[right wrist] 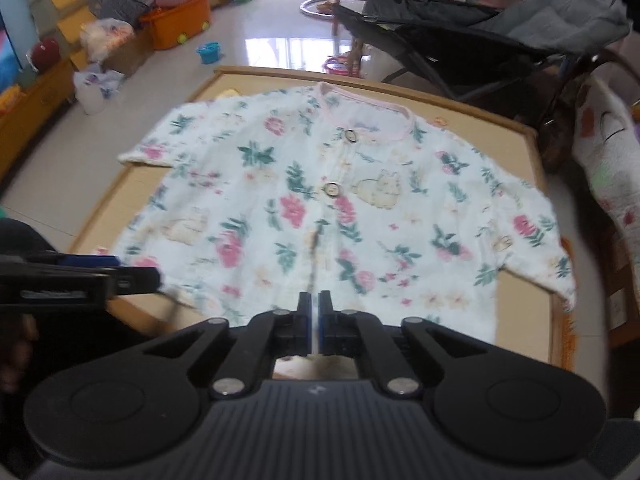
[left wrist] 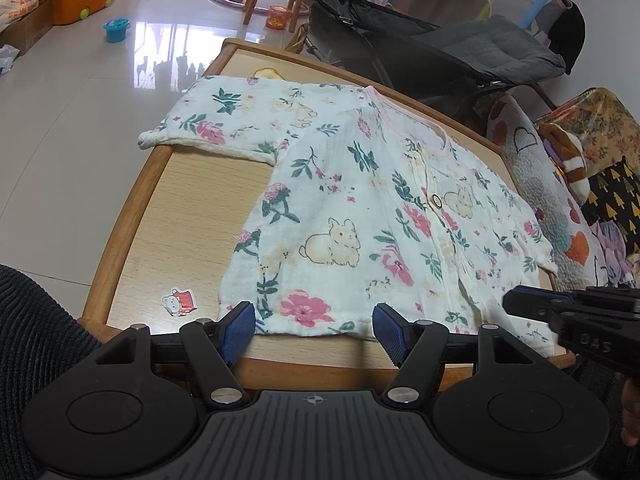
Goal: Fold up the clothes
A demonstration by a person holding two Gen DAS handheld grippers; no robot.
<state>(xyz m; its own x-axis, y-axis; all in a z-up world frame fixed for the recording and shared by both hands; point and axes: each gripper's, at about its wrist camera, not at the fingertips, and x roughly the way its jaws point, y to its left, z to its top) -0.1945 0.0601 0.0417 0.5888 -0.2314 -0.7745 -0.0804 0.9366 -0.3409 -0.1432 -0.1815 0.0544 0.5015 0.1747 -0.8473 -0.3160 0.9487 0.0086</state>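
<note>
Garment: white floral cotton baby shirt [left wrist: 360, 208] lies flat, front up, on the wooden table [left wrist: 192, 200], spread for folding.
Left gripper [left wrist: 314, 326]: jaws wide, empty, straddling the near hem.
Right gripper [right wrist: 315, 320]: nearly closed at the hem; whether it pinches fabric is unclear.

I'm seeing a small white floral shirt [left wrist: 360, 208] with rabbit prints and a pink collar lying flat, front up and buttoned, sleeves spread, its hem toward me, one sleeve hanging over the edge.
</note>
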